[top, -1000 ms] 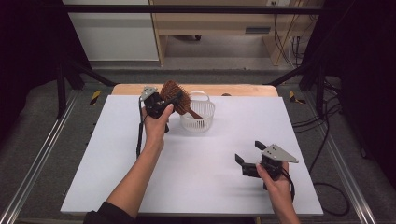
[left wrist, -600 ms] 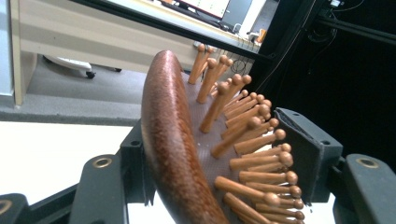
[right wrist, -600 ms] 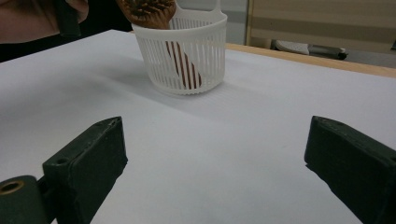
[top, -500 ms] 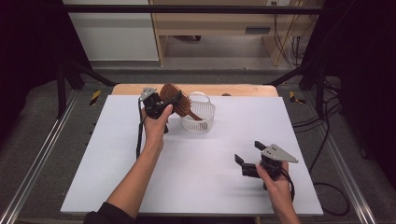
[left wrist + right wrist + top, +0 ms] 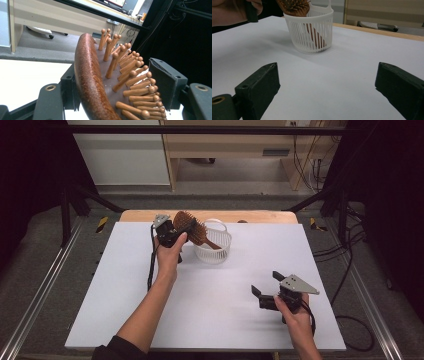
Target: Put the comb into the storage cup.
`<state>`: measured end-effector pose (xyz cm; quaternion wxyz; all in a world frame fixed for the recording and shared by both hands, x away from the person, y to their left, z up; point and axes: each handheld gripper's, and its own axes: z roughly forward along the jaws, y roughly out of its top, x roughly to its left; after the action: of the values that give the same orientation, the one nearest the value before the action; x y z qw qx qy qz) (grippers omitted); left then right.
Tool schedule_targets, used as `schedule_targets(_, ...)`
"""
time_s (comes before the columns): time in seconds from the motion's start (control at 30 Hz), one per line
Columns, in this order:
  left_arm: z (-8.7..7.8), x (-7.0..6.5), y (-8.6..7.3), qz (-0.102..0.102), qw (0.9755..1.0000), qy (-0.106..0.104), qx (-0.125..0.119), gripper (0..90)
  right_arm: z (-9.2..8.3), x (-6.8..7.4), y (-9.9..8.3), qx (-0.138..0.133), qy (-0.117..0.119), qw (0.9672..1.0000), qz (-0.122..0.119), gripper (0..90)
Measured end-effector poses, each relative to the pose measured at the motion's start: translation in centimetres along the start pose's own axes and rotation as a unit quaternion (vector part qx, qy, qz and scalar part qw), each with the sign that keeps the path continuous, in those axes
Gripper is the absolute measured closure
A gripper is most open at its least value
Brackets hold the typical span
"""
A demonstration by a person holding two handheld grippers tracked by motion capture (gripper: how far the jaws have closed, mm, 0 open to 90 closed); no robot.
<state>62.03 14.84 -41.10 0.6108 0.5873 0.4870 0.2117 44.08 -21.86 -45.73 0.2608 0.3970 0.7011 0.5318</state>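
A wooden hairbrush with peg bristles is clamped by its head in my left gripper, near the table's far edge. Its handle slopes down into a white slatted basket. In the left gripper view the brush head fills the gap between the two jaws. The right gripper view has the basket ahead, with the brush handle inside it and the brush head above the rim. My right gripper rests low over the near right of the table, open, nothing between its fingers.
A white sheet covers the table, with a wooden strip along the far edge. A small dark object lies on that strip. Metal rails run along both sides, and cables trail at the right.
The left gripper has tipped the brush slightly, its handle reaching a little deeper into the basket. The right gripper has stayed in place.
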Motion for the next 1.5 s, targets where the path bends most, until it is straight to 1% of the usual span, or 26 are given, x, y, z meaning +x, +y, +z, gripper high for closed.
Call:
schedule_targets(0.13,0.00,0.18,0.00,-0.004,1.0000,0.002,0.001,30.9,0.00,0.01,0.00,0.000,0.001,1.0000,0.000,5.8)
schedule_targets(0.37,-0.05,0.34,0.08,-0.003,1.0000,0.005,-0.001,27.6,0.04,0.04,-0.02,0.001,0.001,1.0000,0.000,5.8)
schedule_targets(0.43,-0.08,0.31,0.08,-0.003,1.0000,0.002,-0.002,25.3,0.03,0.03,-0.01,0.001,0.001,1.0000,0.000,5.8)
schedule_targets(0.53,-0.14,0.08,0.14,0.006,1.0000,-0.001,-0.005,24.2,0.03,0.04,-0.02,0.001,0.001,1.0000,0.001,5.8)
schedule_targets(0.67,-0.11,0.13,0.09,0.000,1.0000,-0.003,-0.003,21.4,0.03,0.05,-0.01,0.001,0.001,1.0000,0.000,5.8)
schedule_targets(0.83,-0.08,0.13,0.05,0.000,1.0000,-0.007,-0.001,19.9,0.01,0.04,-0.01,0.001,0.001,1.0000,0.000,5.8)
schedule_targets(0.93,-0.08,0.18,0.01,0.000,1.0000,-0.008,0.000,16.7,0.03,0.05,-0.01,0.001,0.001,1.0000,0.001,5.8)
schedule_targets(0.97,-0.10,0.16,0.00,0.000,1.0000,-0.007,-0.003,15.8,0.02,0.05,-0.01,0.001,0.001,1.0000,0.000,5.8)
schedule_targets(1.1,-0.23,0.14,-0.03,0.003,1.0000,-0.005,-0.005,10.0,0.02,0.04,-0.02,0.001,0.001,1.0000,0.000,5.8)
schedule_targets(1.23,-0.45,0.20,-0.06,0.007,1.0000,-0.002,-0.006,6.9,0.03,0.05,-0.01,0.001,0.001,1.0000,-0.001,5.8)
schedule_targets(1.5,-0.76,-0.09,-0.08,0.028,0.9996,0.003,-0.006,4.9,0.04,0.06,-0.01,0.001,0.001,1.0000,0.000,5.8)
